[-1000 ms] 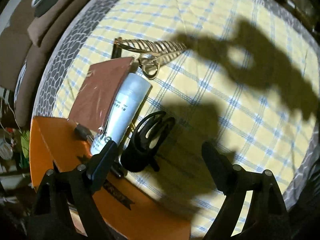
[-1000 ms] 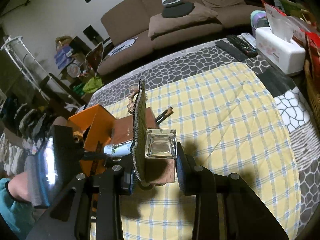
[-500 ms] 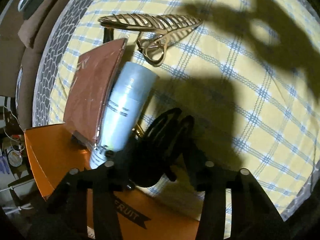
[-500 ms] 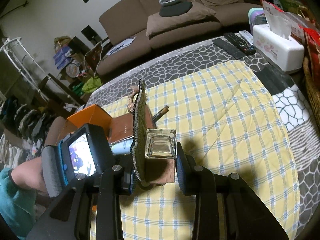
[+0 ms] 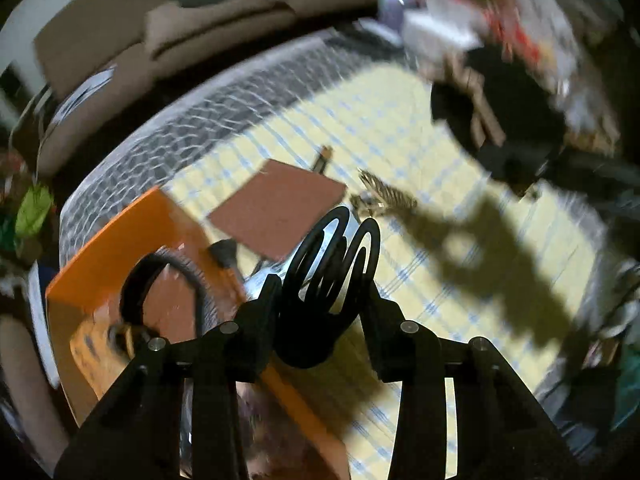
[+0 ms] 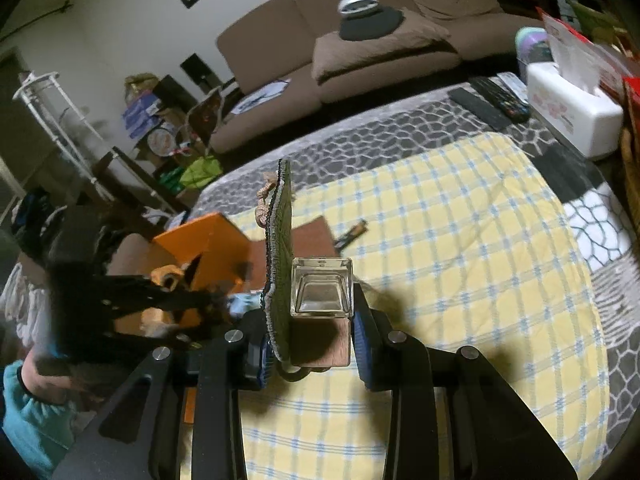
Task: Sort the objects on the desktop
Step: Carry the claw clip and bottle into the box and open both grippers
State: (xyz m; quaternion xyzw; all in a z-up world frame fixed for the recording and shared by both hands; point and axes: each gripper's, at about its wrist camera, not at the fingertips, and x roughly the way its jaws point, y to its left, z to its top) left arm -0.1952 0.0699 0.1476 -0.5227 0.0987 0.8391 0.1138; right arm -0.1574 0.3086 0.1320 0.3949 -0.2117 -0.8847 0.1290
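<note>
Since a second ago you have lifted the black hair claw (image 5: 332, 276) off the table (image 5: 460, 216); your left tongs (image 5: 320, 300) are closing, pinching it above the orange box (image 5: 120, 232). If that narrow grip slips, the claw could drop beside the box. The box holds a dark ring-shaped thing, too blurred to name. Your right tongs (image 6: 310, 320) pinch a glass cube (image 6: 322, 286) and green mat (image 6: 280, 248)

Black hair claw (image 5: 332, 276), orange box (image 5: 120, 232), brown card (image 5: 280, 208), yellow-and-blue checked cloth (image 6: 460, 240), grey pebble-pattern border (image 6: 360, 140).
</note>
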